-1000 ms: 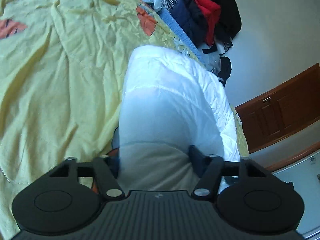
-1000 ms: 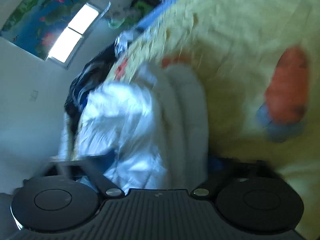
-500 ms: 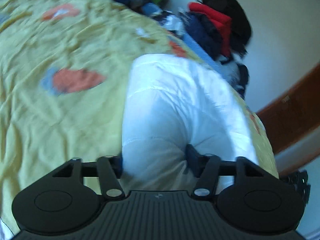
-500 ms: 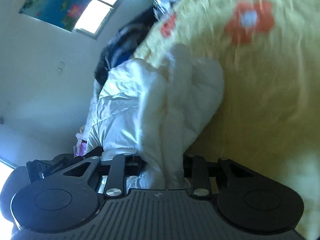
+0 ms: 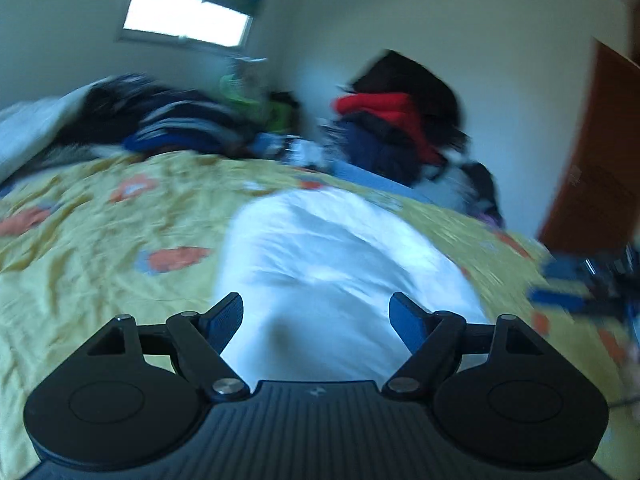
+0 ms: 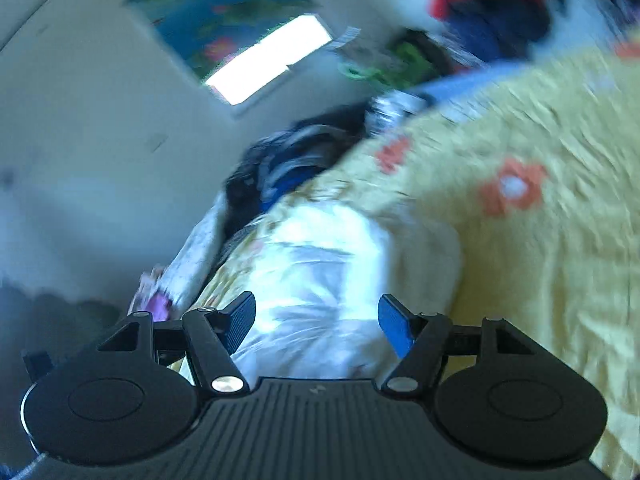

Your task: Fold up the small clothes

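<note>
A white padded garment (image 5: 340, 264), quilted like a small puffy jacket, lies folded into a compact bundle on a bed covered by a yellow bedspread (image 5: 100, 272) printed with orange flowers. Both views are smeared by motion, so the garment's seams and edges are soft.

The left tongs (image 5: 316, 316) hang over the near end of the bundle with their jaws opening; the blue-faced pads stand apart on either side of the white cloth and do not press on it. The right tongs (image 6: 316, 320) are likewise over the garment (image 6: 332, 280) from its other side, jaws opening, the pads clear of the fabric and nothing pinched between them. In the left wrist view a blurred blue and black shape at the right edge appears to be the other tool, though it is too smeared to say more.

No box, basket or drawer shows in either view; the clothes are simply heaped. Along the far edge of the bed lies a dark heap of clothes (image 5: 160, 124), blue, black and striped, with something bright green (image 5: 244, 96) behind it. Further right stands a taller pile topped by a black garment over a red jacket (image 5: 384, 116) and a navy one. A bright window (image 5: 188, 20) sits high on the pale wall below a blue-green floral picture (image 6: 224, 12), and a brown wooden door (image 5: 600, 152) stands at the right.
</note>
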Tool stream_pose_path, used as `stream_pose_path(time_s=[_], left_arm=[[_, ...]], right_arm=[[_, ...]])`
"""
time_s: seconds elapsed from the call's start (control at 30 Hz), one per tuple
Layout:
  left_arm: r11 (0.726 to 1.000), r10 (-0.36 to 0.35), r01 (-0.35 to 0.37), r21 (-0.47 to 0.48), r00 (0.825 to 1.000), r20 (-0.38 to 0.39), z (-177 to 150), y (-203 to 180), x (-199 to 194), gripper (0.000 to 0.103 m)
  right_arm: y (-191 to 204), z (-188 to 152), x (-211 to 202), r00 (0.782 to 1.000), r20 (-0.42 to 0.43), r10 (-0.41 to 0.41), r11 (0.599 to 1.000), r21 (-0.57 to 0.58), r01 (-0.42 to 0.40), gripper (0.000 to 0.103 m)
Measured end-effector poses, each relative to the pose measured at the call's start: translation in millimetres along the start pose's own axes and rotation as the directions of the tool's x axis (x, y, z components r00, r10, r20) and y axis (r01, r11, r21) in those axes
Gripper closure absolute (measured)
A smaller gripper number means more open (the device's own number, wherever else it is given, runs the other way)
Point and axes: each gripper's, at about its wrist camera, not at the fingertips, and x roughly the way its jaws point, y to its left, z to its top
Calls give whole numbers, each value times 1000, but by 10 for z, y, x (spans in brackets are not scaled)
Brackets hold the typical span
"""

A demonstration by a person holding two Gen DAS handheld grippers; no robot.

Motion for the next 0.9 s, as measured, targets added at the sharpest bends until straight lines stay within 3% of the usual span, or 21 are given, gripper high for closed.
stream_pose_path(time_s=[0.1, 0.2, 0.23, 0.3, 0.37, 0.43, 0.53, 0.6, 0.67, 0.77, 0.87, 0.9], left_arm=[[997, 14, -6, 81, 995, -98, -168, -149, 217, 23], [985, 63, -42, 168, 991, -117, -265, -166, 343, 23], [983, 68, -43, 180, 988, -138, -273, -157, 374, 23], [977, 59, -24, 212, 985, -162, -290, -136, 424, 23], [971, 59, -15, 238, 983, -176, -326, -142, 477, 23], [964, 61, -13, 266, 983, -174, -386, -136, 543, 23], [958, 66, -18, 288, 985, -157, -433, -152, 539, 22], [963, 35, 2, 271, 991, -133, -357, -139, 390, 22], [971, -17, 36, 236, 997, -82, -271, -109, 174, 21], [969, -43, 47, 241, 999, -21, -114, -104, 54, 21], [963, -19, 25, 268, 1000, -24, -42, -132, 224, 21], [962, -1, 11, 274, 999, -36, -47, -137, 315, 21]], right_arm=[[315, -133, 188, 998, -52, 30, 993, -109, -36, 34], [284, -287, 524, 990, -136, 44, 996, -71, -54, 27], [221, -340, 662, 985, -171, 6, 997, -72, -19, 25], [76, -480, 834, 976, -204, -82, 991, -122, 58, 41], [-55, -538, 860, 979, -191, -70, 993, -109, 50, 46], [-158, -515, 881, 980, -188, -58, 998, -38, 52, 48], [-132, -501, 858, 976, -207, -70, 997, -59, 58, 47], [-26, -426, 777, 971, -219, -93, 995, -60, 82, 43], [168, -292, 621, 982, -170, -83, 995, -63, 73, 40], [359, 78, 451, 998, -43, 49, 997, -55, -51, 26], [437, 489, 569, 984, 7, 177, 984, -3, -177, 3], [469, 632, 724, 980, 3, 199, 980, -5, -199, 2]])
